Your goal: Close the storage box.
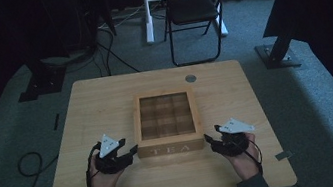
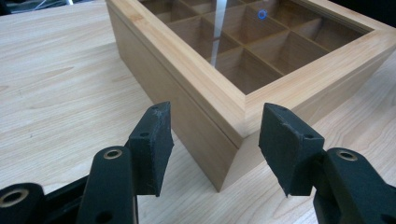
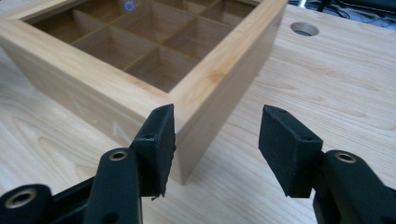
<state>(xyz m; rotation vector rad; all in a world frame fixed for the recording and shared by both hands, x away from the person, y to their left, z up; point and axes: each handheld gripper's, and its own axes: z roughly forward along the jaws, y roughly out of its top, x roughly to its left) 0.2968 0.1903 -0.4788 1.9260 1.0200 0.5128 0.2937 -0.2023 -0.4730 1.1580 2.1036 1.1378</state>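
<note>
Two hand-held grippers flank a wooden tea box (image 1: 166, 122) mid-worktop (image 1: 95, 104) from above, the left hand-held gripper (image 2: 212, 140) spread wide around its near-left corner, the right hand-held gripper (image 3: 215, 140) likewise gaping at its near-right corner, holding nothing.

Table (image 1: 107, 113): light wood, thin brown grain lines. Grey round hole cover (image 1: 191, 78) near far edge.
Tea box (image 1: 171, 148): light yellow-brown wood, pale letters "TEA" on front. Inside squares darker brown under see-through lid (image 2: 243, 37); small blue ring of light shines on lid.
Left gripper (image 1: 131, 152): black, grey three-cornered plate on top. Jaws black with gold-ringed holes.
Right gripper (image 1: 211, 139): black, grey plate too.
Floor (image 1: 317, 100): grey-blue carpet.
Chair (image 1: 194, 8): black.
</note>
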